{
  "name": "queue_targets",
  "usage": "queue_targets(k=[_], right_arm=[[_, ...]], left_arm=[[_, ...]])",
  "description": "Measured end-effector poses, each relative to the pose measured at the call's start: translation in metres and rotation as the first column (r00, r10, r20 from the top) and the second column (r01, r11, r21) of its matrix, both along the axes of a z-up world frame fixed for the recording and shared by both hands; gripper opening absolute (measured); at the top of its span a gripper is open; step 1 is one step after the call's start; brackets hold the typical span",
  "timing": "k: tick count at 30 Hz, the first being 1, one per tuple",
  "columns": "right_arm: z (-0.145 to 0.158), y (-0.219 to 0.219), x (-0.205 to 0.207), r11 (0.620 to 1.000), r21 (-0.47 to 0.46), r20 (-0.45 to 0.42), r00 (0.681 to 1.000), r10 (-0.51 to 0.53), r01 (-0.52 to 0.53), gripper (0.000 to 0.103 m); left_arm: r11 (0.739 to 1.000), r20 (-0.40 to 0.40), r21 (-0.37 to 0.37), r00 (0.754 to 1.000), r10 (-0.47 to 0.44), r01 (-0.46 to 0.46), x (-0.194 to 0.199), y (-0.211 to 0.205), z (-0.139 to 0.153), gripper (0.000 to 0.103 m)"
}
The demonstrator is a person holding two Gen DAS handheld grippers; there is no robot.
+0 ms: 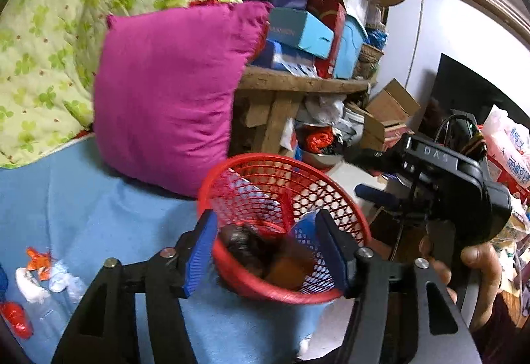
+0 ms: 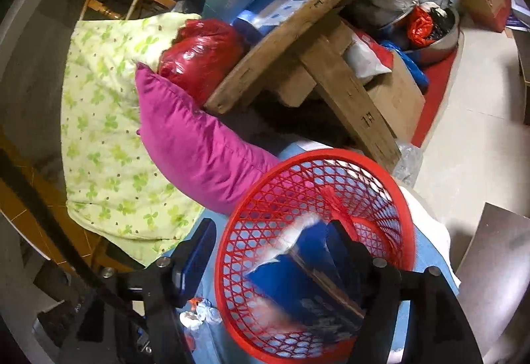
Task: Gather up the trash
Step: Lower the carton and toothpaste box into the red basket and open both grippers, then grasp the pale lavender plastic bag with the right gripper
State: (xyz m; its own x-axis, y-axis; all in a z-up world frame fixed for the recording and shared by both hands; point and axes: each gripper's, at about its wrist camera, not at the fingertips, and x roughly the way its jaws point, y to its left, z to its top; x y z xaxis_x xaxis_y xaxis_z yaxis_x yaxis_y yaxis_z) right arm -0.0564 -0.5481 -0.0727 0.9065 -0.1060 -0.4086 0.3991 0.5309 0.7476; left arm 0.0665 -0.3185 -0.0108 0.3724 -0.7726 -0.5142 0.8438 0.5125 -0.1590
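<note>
Meanwhile the red mesh basket [image 1: 299, 198] sat at the near edge of the blue sheet [image 1: 92, 215], right at the bed's corner, with dark and orange scraps and a blue wrapper inside. The left gripper [image 1: 265, 251] had its blue-padded fingers spread, one on either side of the basket's near rim, and I could not tell whether they touched it. The right gripper [image 2: 268, 251] also stood spread, straddling the rim: one finger outside on the sheet, the other inside, above blurred blue and white trash [image 2: 291, 264]. A magenta pillow [image 1: 169, 92] leaned close behind the basket against a green-patterned quilt [image 1: 53, 32]. More crumpled wrappers [image 1: 36, 281] lay near the sheet's left edge. A wooden table [image 2: 298, 42] piled with boxes crowded the bedside.
</note>
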Motion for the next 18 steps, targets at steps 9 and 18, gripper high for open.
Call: queue_targets(k=[9, 18], right_arm=[[0.053, 0.079, 0.015, 0.964, -0.253, 0.189, 0.973, 0.131, -0.081, 0.075], [0.055, 0.197, 0.104, 0.852, -0.374, 0.147, 0.884, 0.445, -0.367, 0.078]], left_arm=[[0.98, 0.059, 0.034, 0.979, 0.193, -0.195, 0.023, 0.125, -0.035, 0.067], [0.822, 0.015, 0.07, 0.824, 0.566, -0.565, 0.087, 0.292, -0.091, 0.067]])
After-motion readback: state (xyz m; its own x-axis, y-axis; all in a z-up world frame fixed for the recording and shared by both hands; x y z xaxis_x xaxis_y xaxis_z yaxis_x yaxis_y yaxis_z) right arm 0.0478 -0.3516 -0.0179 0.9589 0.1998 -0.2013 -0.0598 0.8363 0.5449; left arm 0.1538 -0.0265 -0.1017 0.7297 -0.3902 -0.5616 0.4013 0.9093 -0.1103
